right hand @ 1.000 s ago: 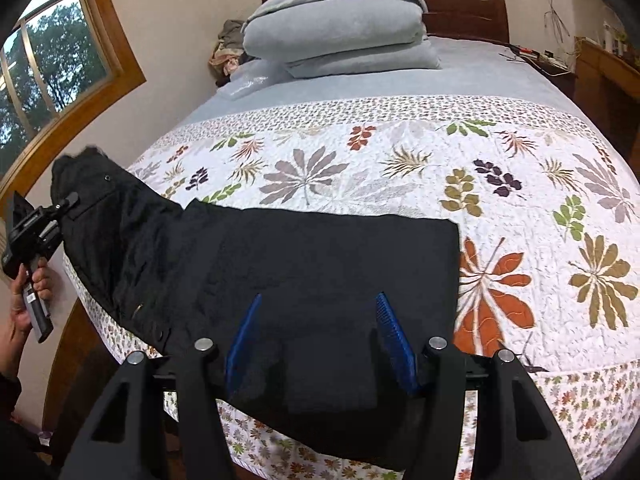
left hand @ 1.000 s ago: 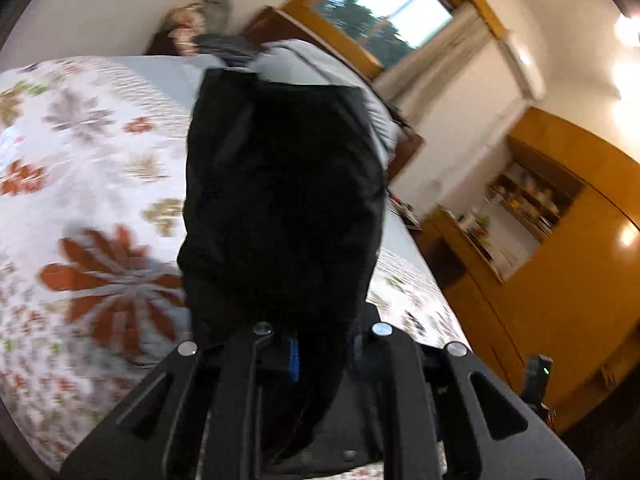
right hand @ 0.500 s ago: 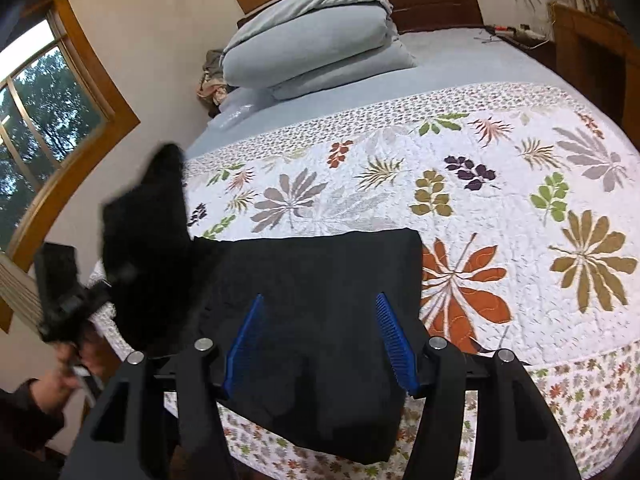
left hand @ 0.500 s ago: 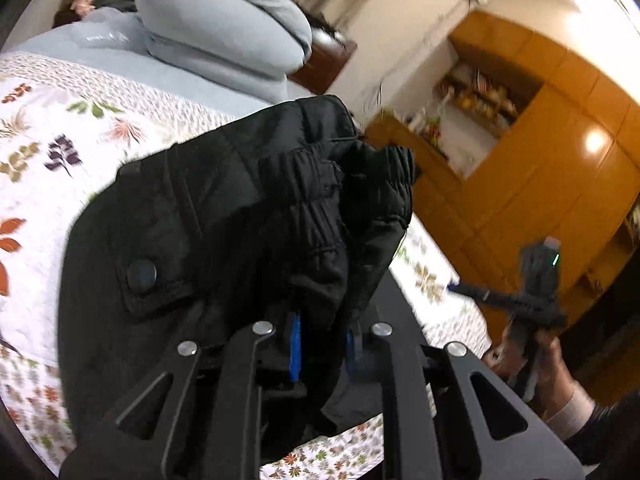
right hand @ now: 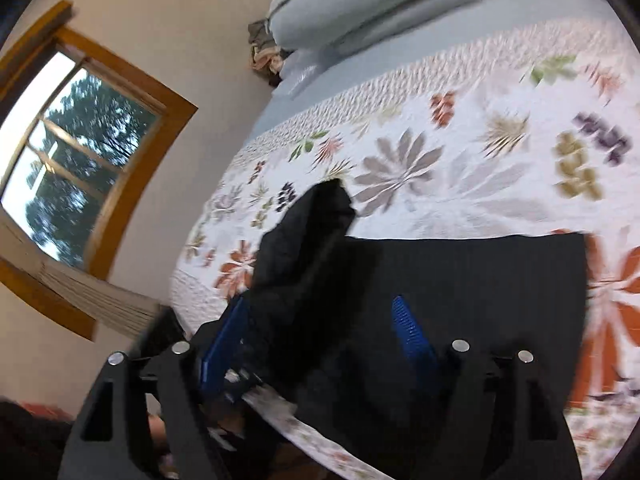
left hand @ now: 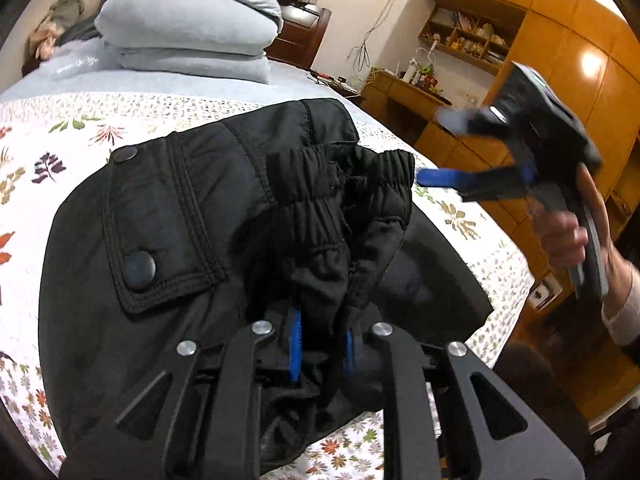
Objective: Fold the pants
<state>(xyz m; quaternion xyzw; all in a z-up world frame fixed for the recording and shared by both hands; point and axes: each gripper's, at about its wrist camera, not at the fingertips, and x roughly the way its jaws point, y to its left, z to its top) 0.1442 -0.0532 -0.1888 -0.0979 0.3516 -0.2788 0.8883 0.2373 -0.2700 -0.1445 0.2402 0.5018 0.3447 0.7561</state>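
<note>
Black pants (left hand: 192,216) lie on the floral bedspread (left hand: 60,132). My left gripper (left hand: 320,340) is shut on the bunched elastic waistband (left hand: 320,184) and holds it above the folded legs. In the right wrist view the pants (right hand: 460,280) lie flat with the waist end (right hand: 312,232) raised at the left. My right gripper (right hand: 320,332) is open and empty above the pants near the bed's front edge; it also shows in the left wrist view (left hand: 452,152), held in a hand at the right.
Stacked grey pillows (left hand: 188,24) lie at the head of the bed. A wooden wardrobe (left hand: 560,60) and shelves stand at the right. A window (right hand: 68,152) is on the left wall. The right wrist view is blurred.
My left gripper has carried the waistband over toward the folded legs, and the pants hang lower. My right gripper has swung left and closer to the raised waist end.
</note>
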